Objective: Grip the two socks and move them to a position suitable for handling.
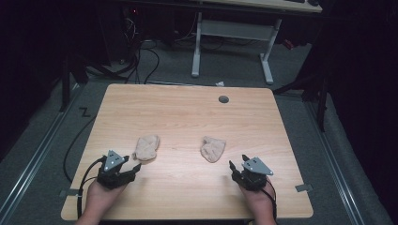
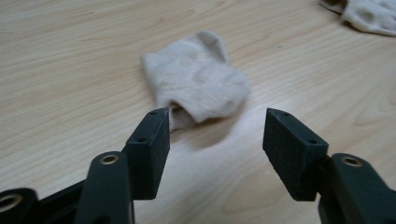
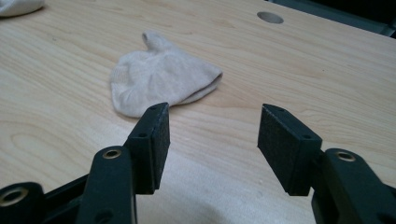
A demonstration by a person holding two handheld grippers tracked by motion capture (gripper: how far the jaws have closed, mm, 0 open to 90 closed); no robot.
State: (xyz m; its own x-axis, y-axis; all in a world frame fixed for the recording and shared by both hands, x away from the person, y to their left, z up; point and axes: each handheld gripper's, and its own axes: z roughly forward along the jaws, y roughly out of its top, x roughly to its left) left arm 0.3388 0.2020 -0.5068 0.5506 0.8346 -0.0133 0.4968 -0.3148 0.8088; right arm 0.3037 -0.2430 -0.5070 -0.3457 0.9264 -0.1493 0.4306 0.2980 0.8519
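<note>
Both tools rest low on the surface (image 1: 187,117), jaws apart and empty. A sock (image 1: 147,147) lies just ahead of the left tool (image 1: 132,169), another sock (image 1: 213,148) ahead of the right tool (image 1: 238,162), likely each tool's own pick.

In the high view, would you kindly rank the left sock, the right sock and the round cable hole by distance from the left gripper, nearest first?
From the left gripper, whose jaws stand open at the table's near left:
1. Left sock, just ahead of the jaws, not touched.
2. Right sock, across the table's middle, in front of the right gripper.
3. Cable hole, near the far edge, right of centre.
</note>
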